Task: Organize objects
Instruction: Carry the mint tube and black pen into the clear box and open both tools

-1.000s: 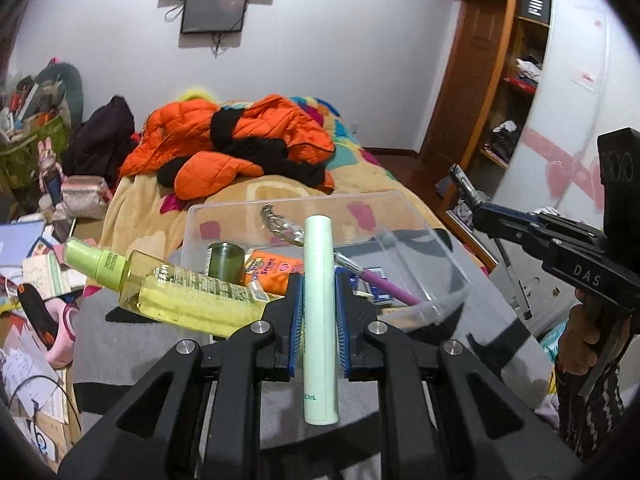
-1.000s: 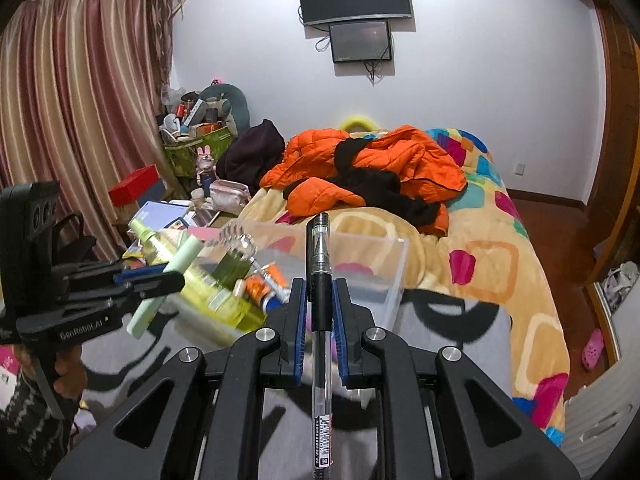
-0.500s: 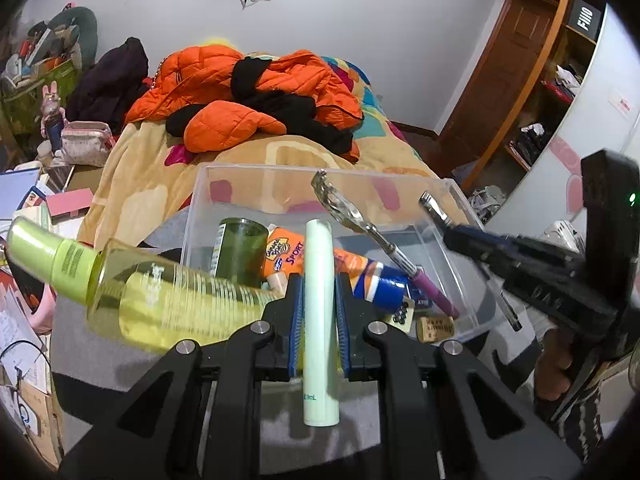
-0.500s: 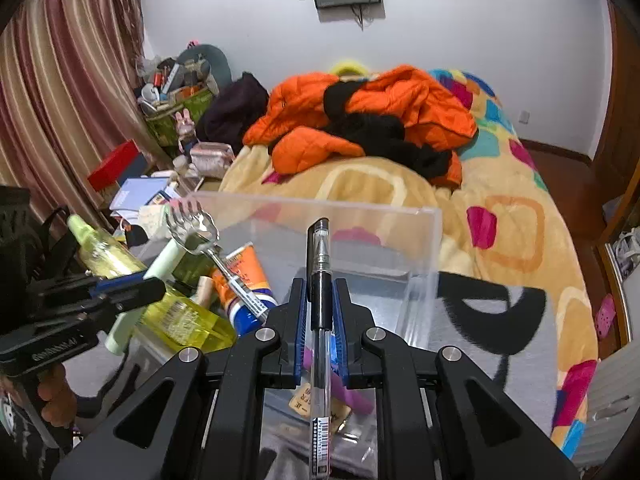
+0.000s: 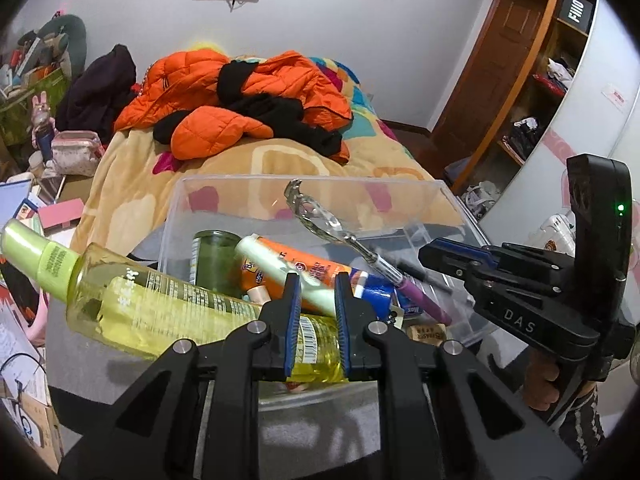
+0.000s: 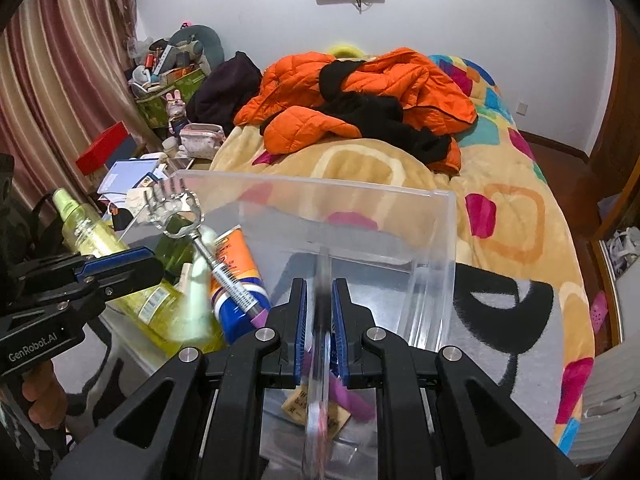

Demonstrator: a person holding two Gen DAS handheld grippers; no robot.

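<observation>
A clear plastic bin (image 5: pixel 304 178) sits on the grey blanket and holds a green jar (image 5: pixel 214 256), an orange sunscreen tube (image 5: pixel 320 266) and a purple-handled fork (image 5: pixel 320 220). A yellow bottle (image 5: pixel 160 304) leans over its left wall. My left gripper (image 5: pixel 317 280) hangs over the bin's near edge, jaws slightly apart and empty. The pale green tube (image 5: pixel 276 264) lies slanted in the bin beyond the fingers, blurred (image 6: pixel 196 292). My right gripper (image 6: pixel 319 284) is over the bin's right half. A pen (image 6: pixel 319 360) streaks blurred between its pads, loose.
Orange and black jackets (image 5: pixel 240 92) are piled on the bed behind the bin. Boxes, papers and bags (image 6: pixel 132 172) crowd the floor to the left. A wardrobe with open shelves (image 5: pixel 532 92) stands to the right. A card and small items (image 6: pixel 316 408) lie on the bin floor.
Both grippers have dropped closer to the bin. The pale tube has left the left jaws and tipped into the bin. The pen has slid lower in the right jaws and blurs.
</observation>
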